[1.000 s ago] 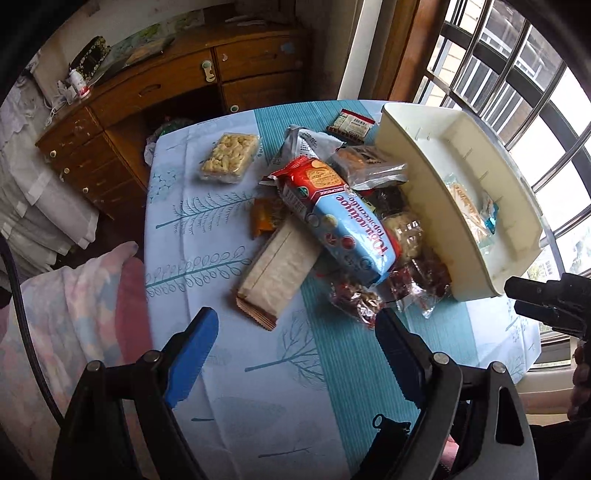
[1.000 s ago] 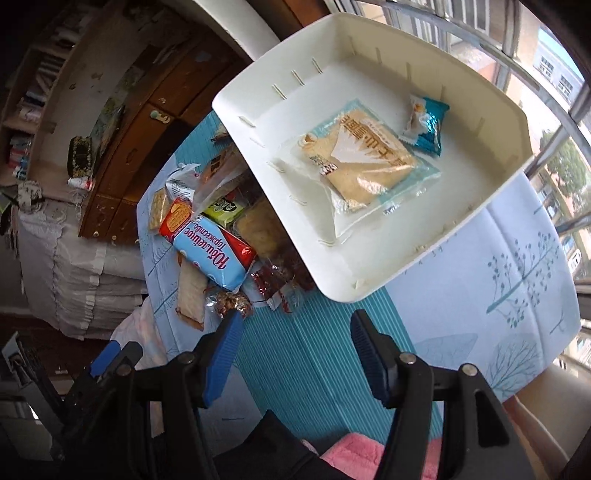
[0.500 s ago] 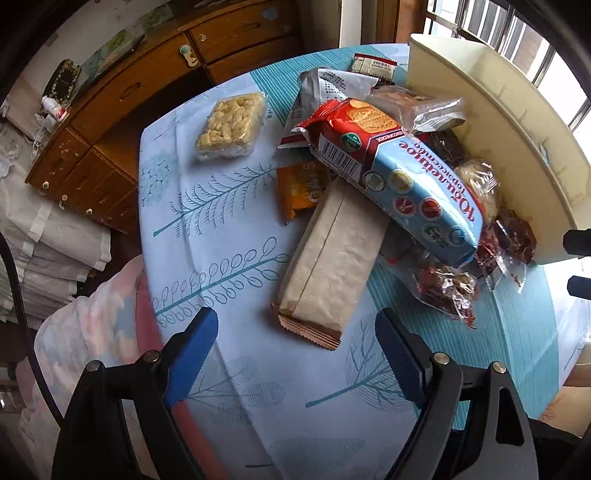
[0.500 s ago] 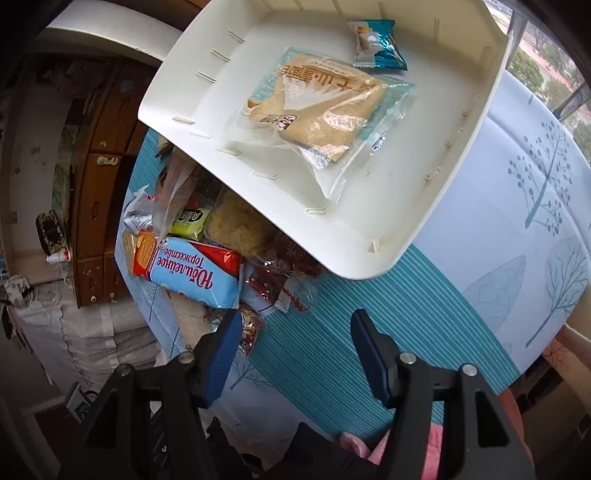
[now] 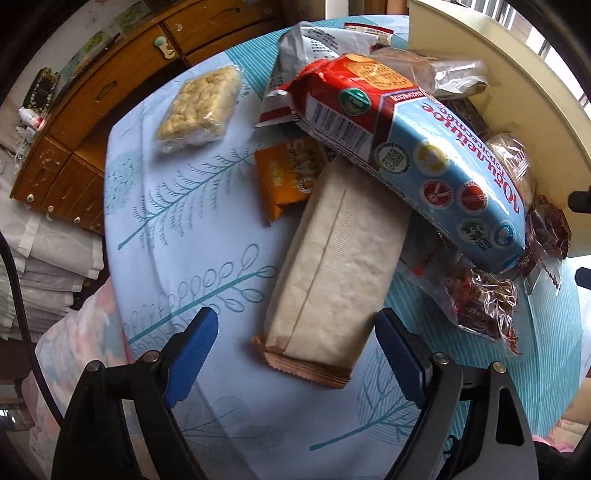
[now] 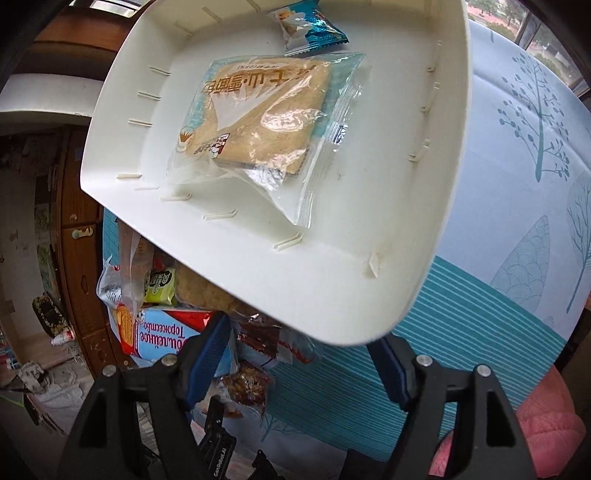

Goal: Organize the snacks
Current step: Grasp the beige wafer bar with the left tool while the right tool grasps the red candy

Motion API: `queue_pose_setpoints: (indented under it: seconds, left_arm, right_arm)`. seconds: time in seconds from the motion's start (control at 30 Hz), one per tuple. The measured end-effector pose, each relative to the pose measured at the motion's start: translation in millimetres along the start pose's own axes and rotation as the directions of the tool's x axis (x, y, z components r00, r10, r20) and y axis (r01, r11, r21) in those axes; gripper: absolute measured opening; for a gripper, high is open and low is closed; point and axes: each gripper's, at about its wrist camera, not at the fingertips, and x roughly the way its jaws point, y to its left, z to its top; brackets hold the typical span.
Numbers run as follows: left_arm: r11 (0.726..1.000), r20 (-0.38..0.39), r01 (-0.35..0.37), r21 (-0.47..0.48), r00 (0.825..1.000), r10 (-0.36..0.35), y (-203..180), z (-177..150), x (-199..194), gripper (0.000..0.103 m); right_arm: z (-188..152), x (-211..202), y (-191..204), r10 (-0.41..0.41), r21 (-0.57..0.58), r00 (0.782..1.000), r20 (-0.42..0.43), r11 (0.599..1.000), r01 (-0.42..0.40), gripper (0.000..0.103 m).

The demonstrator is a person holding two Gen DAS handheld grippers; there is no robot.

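Observation:
A pile of snacks lies on the table. In the left wrist view my left gripper (image 5: 295, 350) is open, its blue pads on either side of the near end of a long beige wafer pack (image 5: 332, 269), not touching it. A red and blue biscuit pack (image 5: 413, 147) lies across the beige pack's far end. An orange packet (image 5: 288, 177) lies beside it. In the right wrist view my right gripper (image 6: 299, 354) is open and empty, just below the rim of a white tray (image 6: 332, 288). The tray holds a clear bread bag (image 6: 258, 118) and a small blue packet (image 6: 310, 29).
A clear pack of pale puffs (image 5: 199, 110) lies apart at the far left of the table. Clear bags of dark red sweets (image 5: 484, 299) lie at the right by the white tray's wall (image 5: 517, 81). A wooden dresser (image 5: 92, 85) stands behind the table. Bedding (image 5: 74, 354) is at its left edge.
My left gripper has moved forward and down to the beige wafer pack, which now lies between its pads. My right gripper has moved closer to the white tray's rim.

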Motion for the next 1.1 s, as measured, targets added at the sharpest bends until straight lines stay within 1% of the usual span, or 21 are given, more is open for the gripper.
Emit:
queue_pose_setpoints:
  seconds: [0.2,0.43,0.5,0.57,0.6,0.67,0.73,0.77,0.8,0.9,1.1]
  left_arm:
    - [1.000,-0.013,0.011,0.005,1.000,-0.011,-2,8,11,0.087]
    - [0.999,0.008,0.048,-0.022,0.999,-0.048,2,15,17,0.087]
    - [0.998,0.010,0.060,-0.033,0.998,-0.060,2,17,18,0.087]
    - [0.996,0.008,0.075,-0.051,0.997,-0.075,5,17,21,0.087]
    - [0.994,0.005,0.086,-0.064,0.996,-0.085,8,17,23,0.086]
    - [0.989,0.003,0.112,-0.097,0.994,-0.112,13,17,24,0.082]
    - [0.990,0.007,0.113,-0.088,0.994,-0.112,12,17,23,0.078]
    - [0.990,0.011,0.115,-0.080,0.993,-0.114,11,17,22,0.073]
    - [0.991,0.015,0.116,-0.072,0.993,-0.115,10,16,21,0.068]
    - [0.991,0.020,0.115,-0.071,0.993,-0.113,4,11,18,0.064]
    - [0.991,0.005,0.109,-0.075,0.994,-0.109,-1,5,18,0.063]
  right_arm:
    - [2,12,0,0.001,0.064,1.000,0.030,0.998,-0.003,0.075]
    - [5,18,7,0.011,0.072,0.997,0.071,0.997,-0.016,0.075]
    - [7,20,8,0.003,0.075,0.997,0.074,0.997,-0.009,0.074]
    - [8,21,8,-0.009,0.081,0.997,0.071,0.997,0.004,0.069]
    - [8,22,7,-0.012,0.082,0.997,0.070,0.997,0.007,0.067]
    - [9,28,10,-0.020,0.081,0.998,0.055,0.997,0.015,0.059]
    - [8,32,10,-0.033,0.084,0.999,0.040,0.996,0.030,0.056]
    - [9,32,11,-0.029,0.083,0.999,0.045,0.996,0.025,0.053]
    - [9,32,11,-0.025,0.078,0.999,0.044,0.997,0.021,0.053]
    - [11,31,10,-0.020,0.080,0.999,0.042,0.997,0.016,0.052]
    - [8,26,1,-0.023,0.081,0.999,0.023,0.997,0.021,0.051]
